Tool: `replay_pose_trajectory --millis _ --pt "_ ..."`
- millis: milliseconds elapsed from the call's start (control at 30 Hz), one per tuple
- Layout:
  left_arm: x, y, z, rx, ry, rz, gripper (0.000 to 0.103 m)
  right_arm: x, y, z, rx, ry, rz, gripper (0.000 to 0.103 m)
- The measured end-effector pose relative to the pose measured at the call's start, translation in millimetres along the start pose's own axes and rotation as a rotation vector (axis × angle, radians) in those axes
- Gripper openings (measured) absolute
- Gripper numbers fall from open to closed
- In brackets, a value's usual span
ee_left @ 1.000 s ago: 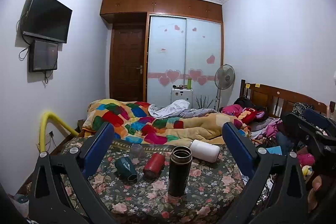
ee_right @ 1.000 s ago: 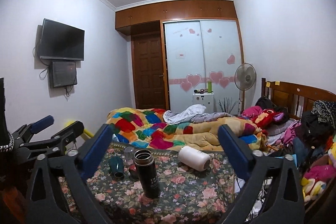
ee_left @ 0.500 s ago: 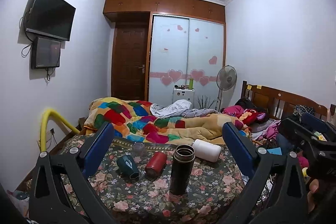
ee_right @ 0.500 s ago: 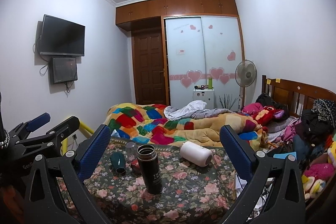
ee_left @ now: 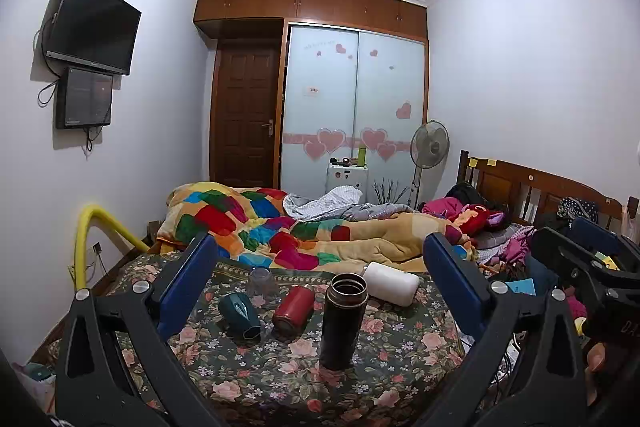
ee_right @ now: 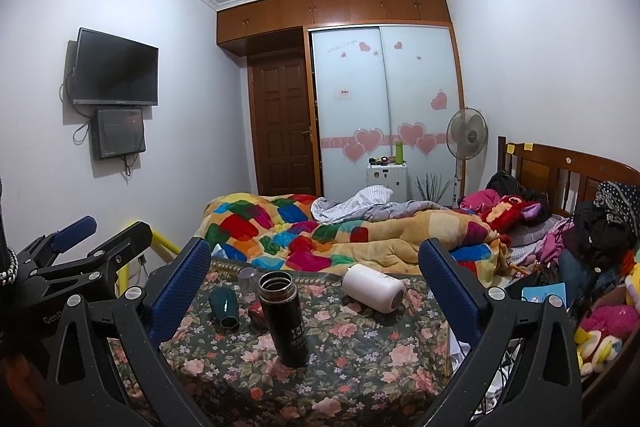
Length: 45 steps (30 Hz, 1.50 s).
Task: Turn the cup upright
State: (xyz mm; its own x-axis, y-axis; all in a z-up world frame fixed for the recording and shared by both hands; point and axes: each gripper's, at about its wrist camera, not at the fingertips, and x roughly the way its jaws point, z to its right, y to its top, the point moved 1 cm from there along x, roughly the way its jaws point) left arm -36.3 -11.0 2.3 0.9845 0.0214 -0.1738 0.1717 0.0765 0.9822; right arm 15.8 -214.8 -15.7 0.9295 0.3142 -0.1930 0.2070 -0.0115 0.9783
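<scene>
On the floral-cloth table [ee_left: 280,379] a black flask [ee_left: 343,321] stands upright with its mouth open. A red cup [ee_left: 293,309], a teal cup [ee_left: 239,315] and a white cup [ee_left: 391,289] lie on their sides behind it; a clear glass [ee_left: 260,281] stands mouth down. The right wrist view shows the flask [ee_right: 285,319], teal cup [ee_right: 224,307], white cup [ee_right: 374,287] and glass [ee_right: 248,277]; the red cup [ee_right: 258,313] is mostly hidden. My left gripper [ee_left: 320,279] and right gripper [ee_right: 314,275] are open, empty, held back above the table's near edge.
A bed with a patchwork quilt [ee_left: 280,227] lies right behind the table. Clothes and toys [ee_right: 592,267] pile up at the right. A yellow pipe [ee_left: 86,247] stands at the left wall. Each gripper shows at the edge of the other's view.
Both cameras have drifted slightly; the table objects sit a little differently in frame. No cup has moved and both grippers stay open.
</scene>
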Motion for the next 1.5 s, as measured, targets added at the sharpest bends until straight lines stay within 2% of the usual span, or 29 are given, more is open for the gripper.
replay_pose_trajectory --millis 1500 --pt "7.0 -6.2 7.8 -0.001 -0.011 -0.016 0.103 1.2 -1.6 0.7 0.013 0.003 -0.013 0.103"
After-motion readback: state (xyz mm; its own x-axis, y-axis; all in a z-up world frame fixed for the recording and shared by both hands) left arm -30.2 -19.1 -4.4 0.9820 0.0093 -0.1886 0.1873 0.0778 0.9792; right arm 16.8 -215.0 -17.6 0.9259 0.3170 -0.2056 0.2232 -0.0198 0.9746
